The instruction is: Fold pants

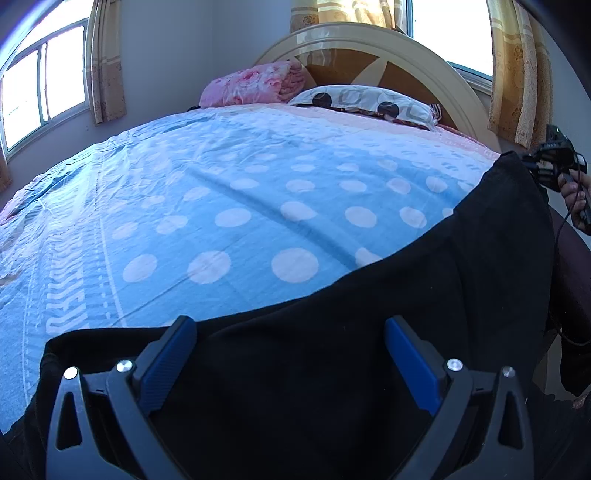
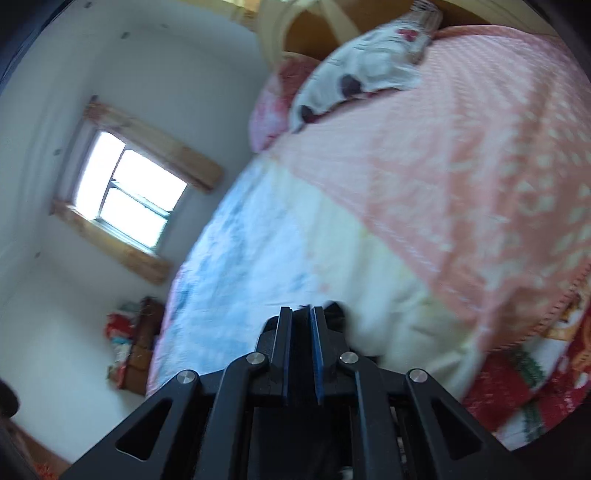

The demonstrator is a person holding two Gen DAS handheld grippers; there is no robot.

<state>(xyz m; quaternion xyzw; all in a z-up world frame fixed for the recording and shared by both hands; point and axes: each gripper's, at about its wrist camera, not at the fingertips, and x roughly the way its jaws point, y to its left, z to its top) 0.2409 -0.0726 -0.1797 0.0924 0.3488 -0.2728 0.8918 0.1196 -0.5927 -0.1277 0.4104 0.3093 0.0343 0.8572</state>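
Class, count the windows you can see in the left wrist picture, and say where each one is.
2. One window is in the side wall at the picture's left; the other window is behind the headboard, between curtains. Others may lie outside this view.

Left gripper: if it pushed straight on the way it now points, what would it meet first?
Most likely the black pants, spread on the bed right under and ahead of the open left gripper. Beyond them lies the blue dotted bedsheet. Depth is hard to judge here.

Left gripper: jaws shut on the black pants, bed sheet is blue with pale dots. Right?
Not quite. The left gripper is open: its blue pads stand wide apart over the black pants, gripping nothing, as the left wrist view shows. The bed sheet is blue with pale dots, as you say.
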